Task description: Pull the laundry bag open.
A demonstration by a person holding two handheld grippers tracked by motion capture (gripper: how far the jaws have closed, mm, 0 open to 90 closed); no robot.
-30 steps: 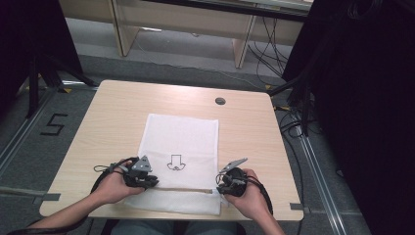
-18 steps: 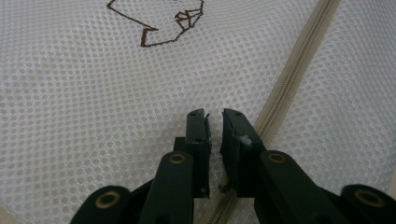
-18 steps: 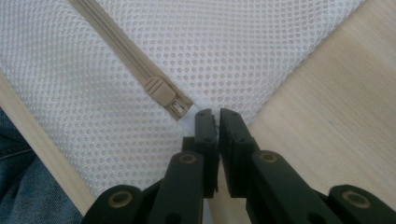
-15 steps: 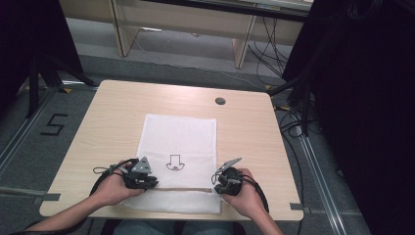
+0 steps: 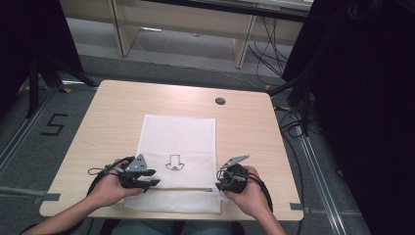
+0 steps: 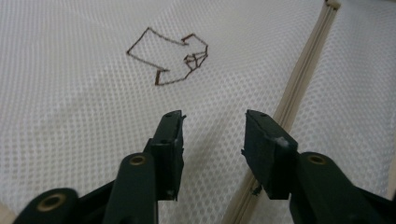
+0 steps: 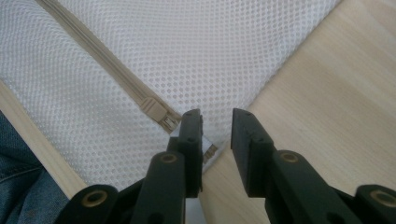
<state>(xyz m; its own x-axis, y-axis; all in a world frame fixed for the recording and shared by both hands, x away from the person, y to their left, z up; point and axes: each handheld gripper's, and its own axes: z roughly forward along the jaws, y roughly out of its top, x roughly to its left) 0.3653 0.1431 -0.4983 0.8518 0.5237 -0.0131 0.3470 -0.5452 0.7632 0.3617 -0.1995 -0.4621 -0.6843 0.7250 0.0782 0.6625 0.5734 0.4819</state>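
Note:
A white mesh bag (image 5: 178, 142) lies flat on the wooden table (image 5: 107, 112), with a beige zipper (image 5: 186, 189) running across its near end and a brown drawn arrow (image 5: 173, 162) at its middle. My left gripper (image 5: 152, 177) is open just over the mesh at the bag's left near part; in the left gripper view its fingertips (image 6: 170, 128) straddle bare mesh (image 6: 70, 84), with the arrow (image 6: 170, 58) ahead and the zipper (image 6: 299, 93) to the right. My right gripper (image 7: 217, 123) is open at the bag's right edge, its jaws over the zipper slider (image 7: 156, 112) and the bag's corner.
A round dark grommet (image 5: 220, 101) sits in the table's far right part. Bare wood (image 7: 327, 84) lies right of the bag. The near table edge (image 7: 32, 140) and a person's blue trousers (image 7: 18, 196) are close behind the right gripper. Cables trail on the floor beyond.
The right gripper has shifted slightly left and down towards the zipper's right end. The left gripper has stayed nearly still on the bag.

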